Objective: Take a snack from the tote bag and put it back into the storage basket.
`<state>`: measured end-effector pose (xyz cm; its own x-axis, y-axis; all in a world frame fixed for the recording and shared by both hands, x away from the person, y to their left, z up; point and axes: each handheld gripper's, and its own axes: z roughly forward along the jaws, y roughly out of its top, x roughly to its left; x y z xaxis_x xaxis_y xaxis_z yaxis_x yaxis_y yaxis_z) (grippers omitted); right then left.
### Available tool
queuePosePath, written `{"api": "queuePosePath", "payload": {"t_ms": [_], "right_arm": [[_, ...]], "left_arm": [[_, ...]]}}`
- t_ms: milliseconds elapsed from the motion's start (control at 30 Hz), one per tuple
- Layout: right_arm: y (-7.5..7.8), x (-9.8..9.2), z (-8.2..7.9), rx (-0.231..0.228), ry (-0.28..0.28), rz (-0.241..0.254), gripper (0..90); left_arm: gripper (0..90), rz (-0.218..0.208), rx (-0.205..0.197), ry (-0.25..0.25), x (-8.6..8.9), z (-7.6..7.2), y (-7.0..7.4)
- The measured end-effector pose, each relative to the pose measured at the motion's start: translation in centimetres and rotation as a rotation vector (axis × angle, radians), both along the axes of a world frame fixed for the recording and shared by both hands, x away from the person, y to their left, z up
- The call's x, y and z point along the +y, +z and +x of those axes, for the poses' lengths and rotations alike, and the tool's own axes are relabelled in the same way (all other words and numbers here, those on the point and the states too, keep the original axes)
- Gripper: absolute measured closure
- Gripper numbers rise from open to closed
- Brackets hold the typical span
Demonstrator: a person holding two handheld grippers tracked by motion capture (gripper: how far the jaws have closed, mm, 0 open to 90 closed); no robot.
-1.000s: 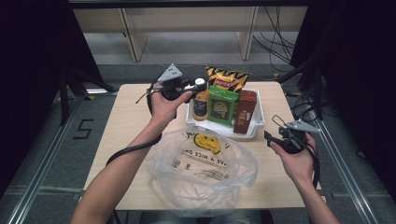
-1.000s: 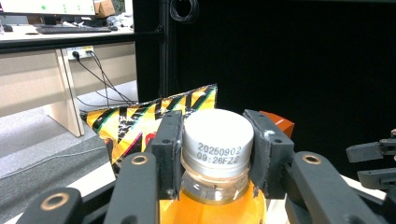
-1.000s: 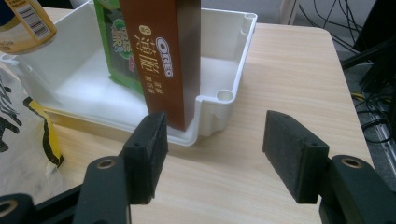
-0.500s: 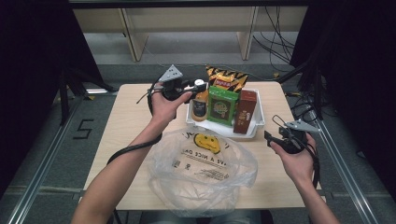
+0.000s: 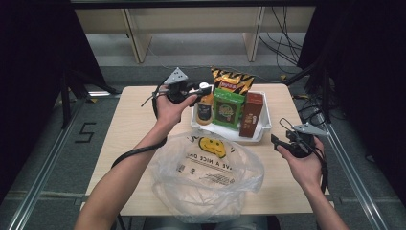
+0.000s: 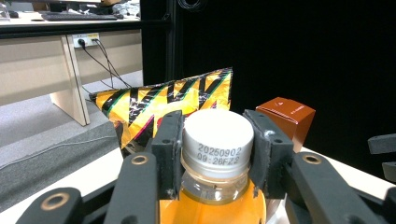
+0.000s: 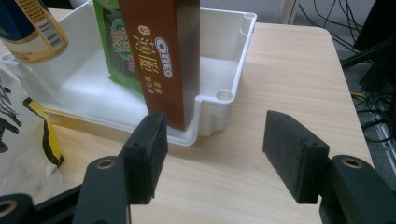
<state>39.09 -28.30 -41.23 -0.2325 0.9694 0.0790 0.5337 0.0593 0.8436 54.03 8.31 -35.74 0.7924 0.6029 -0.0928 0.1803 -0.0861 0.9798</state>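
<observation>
A white tray is seen at the upper centre of the high view, set on the wooden worktop. Four things are held upright in it: a bottle of orange drink at its left end, a green packet in the middle, a brown Oreo box at its right end, and a yellow-and-black striped snack bag along the far side behind them.

The bottle's white cap is grasped by the left gripper, with the jaws pressed against both sides of it; the bottle is standing in the tray.

The right gripper is held at the right of the frame, just beside the tray's near right corner, its jaws spread apart with nothing between them.

A clear plastic bag printed with a yellow smiley face is spread across the lower centre of the frame, its upper edge touching the tray's near wall. What it holds cannot be told.
</observation>
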Motion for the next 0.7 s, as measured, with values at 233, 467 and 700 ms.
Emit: {"api": "queuePosePath", "payload": {"t_ms": [233, 467, 700], "right_arm": [[0.06, 0.02, -0.05, 0.002, 0.001, 0.008, 40.5], [0.07, 0.04, -0.08, 0.017, -0.002, -0.002, 40.4], [0.04, 0.07, -0.08, 0.016, 0.002, 0.005, 40.4]], "left_arm": [[58.8, 0.003, 0.006, 0.005, 0.01, 0.21, -0.35], [58.8, 0.014, 0.006, 0.008, -0.03, 0.45, -0.66], [58.8, 0.026, 0.009, 0.011, -0.16, 0.65, -0.97]]}}
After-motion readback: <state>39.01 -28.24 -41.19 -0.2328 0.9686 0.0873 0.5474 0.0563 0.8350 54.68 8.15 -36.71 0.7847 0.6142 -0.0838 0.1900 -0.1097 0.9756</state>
